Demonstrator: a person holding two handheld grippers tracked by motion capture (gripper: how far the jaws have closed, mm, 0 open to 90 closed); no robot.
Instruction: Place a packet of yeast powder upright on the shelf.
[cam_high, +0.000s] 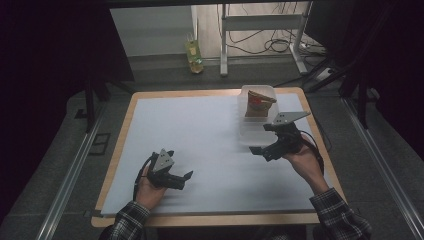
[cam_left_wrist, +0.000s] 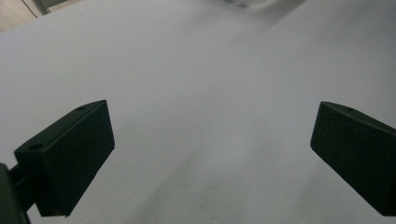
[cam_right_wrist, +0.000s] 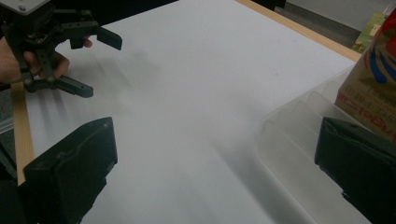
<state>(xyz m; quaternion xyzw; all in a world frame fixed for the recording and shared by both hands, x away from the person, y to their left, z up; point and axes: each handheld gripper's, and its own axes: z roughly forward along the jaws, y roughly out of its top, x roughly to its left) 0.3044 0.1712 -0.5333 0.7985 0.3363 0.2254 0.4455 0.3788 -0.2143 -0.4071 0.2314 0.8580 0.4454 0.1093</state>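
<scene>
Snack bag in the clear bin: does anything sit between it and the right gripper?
Only the clear plastic bin itself: its near wall lies between the open right gripper and the snack bag, which stands at the bin's far end. Nothing else visible intervenes.

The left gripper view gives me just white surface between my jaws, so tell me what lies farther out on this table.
Observer: A clear plastic tub sits at the far right of the white sheet.
Operator: Say what is in it.
Observer: A brown paper snack bag with red and blue print stands upright at the tub's far end.
Operator: Report the right tool.
Observer: The right tool is open beside the tub's near end and holds nothing.
</scene>
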